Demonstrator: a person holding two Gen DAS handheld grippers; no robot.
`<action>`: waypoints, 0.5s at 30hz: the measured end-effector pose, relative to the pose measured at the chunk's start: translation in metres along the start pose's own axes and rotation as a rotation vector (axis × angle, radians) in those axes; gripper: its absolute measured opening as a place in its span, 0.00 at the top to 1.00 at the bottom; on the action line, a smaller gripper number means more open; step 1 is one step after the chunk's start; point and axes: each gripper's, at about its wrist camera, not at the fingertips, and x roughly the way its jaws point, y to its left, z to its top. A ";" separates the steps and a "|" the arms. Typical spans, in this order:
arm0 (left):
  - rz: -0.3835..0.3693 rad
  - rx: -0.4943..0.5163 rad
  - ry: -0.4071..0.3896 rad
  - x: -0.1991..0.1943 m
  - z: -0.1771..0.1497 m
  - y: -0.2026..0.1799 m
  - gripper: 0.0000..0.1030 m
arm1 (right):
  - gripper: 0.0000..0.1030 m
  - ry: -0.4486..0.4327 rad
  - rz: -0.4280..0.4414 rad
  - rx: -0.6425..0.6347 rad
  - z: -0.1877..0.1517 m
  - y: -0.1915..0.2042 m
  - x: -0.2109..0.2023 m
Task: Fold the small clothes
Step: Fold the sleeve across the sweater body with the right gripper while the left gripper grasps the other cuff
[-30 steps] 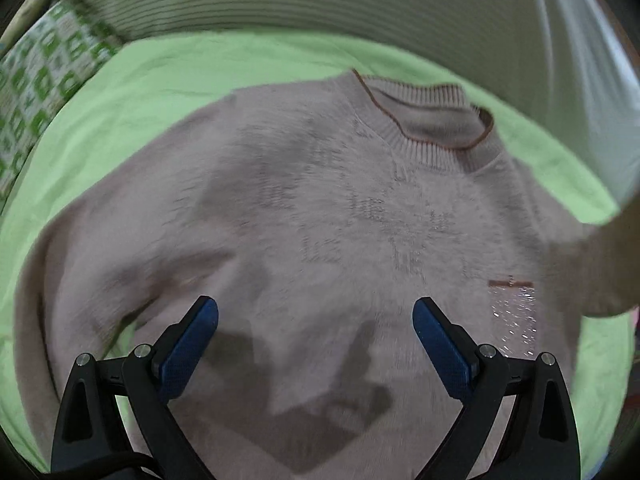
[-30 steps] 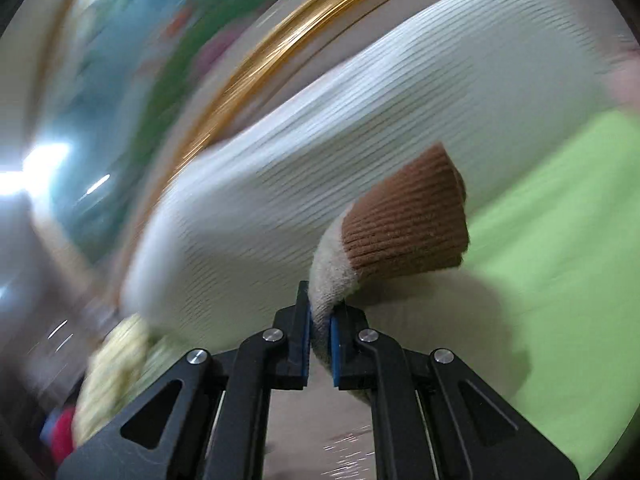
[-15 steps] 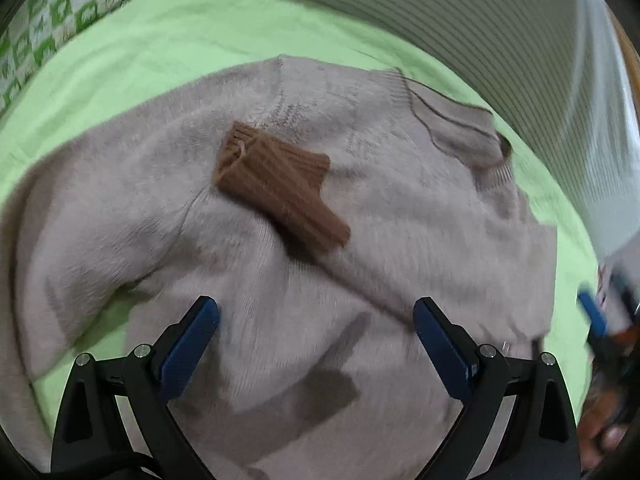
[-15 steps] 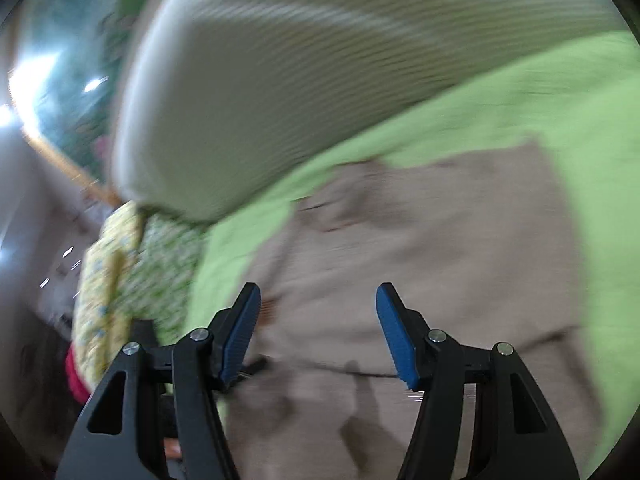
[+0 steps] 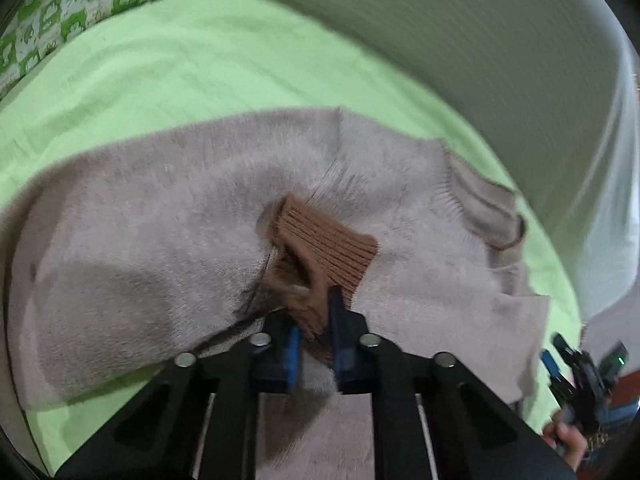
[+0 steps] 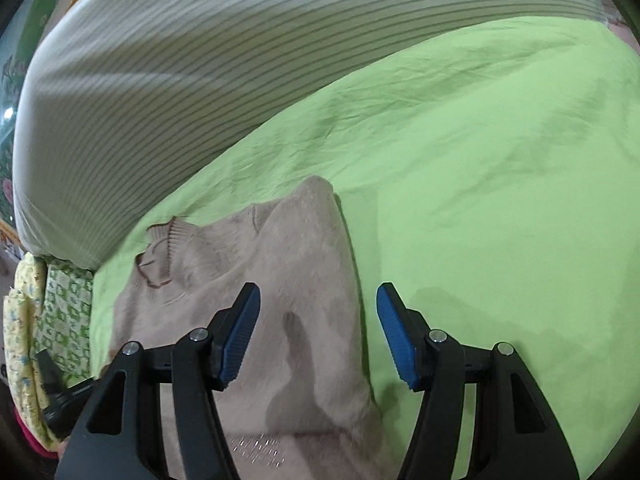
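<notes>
A beige fuzzy sweater (image 5: 160,240) lies on a light green bed sheet (image 5: 200,72). One sleeve is folded across its chest, with a brown ribbed cuff (image 5: 332,244) near the middle. My left gripper (image 5: 314,332) is shut on the edge of a brown cuff just below that one. The ribbed collar (image 5: 492,216) is to the right. In the right wrist view the sweater (image 6: 280,280) lies with its collar (image 6: 160,256) at the left. My right gripper (image 6: 318,336) is open and empty above the sweater's right edge.
A striped white pillow or bolster (image 6: 200,60) lies along the far side of the sheet (image 6: 500,160). A green patterned cushion (image 5: 80,0) is at the far left. The right gripper's tool and the hand holding it (image 5: 576,384) show at the right edge of the left wrist view.
My right gripper laid the sleeve across the sweater's chest, let the cuff go and drew back open. My left gripper moved in and closed on the brown cuff.
</notes>
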 end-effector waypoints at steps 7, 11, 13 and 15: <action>-0.088 0.025 -0.051 -0.019 -0.005 -0.006 0.93 | 0.40 0.019 -0.006 -0.049 0.001 0.013 0.017; -0.083 0.084 -0.081 -0.032 -0.004 -0.005 0.93 | 0.40 0.040 -0.019 -0.085 0.001 0.017 0.028; -0.067 0.097 -0.076 -0.025 -0.002 -0.005 0.93 | 0.87 0.084 -0.050 -0.171 0.002 0.028 0.035; -0.072 0.097 -0.082 -0.029 -0.001 -0.001 0.93 | 0.92 0.034 -0.042 -0.204 0.005 0.039 0.025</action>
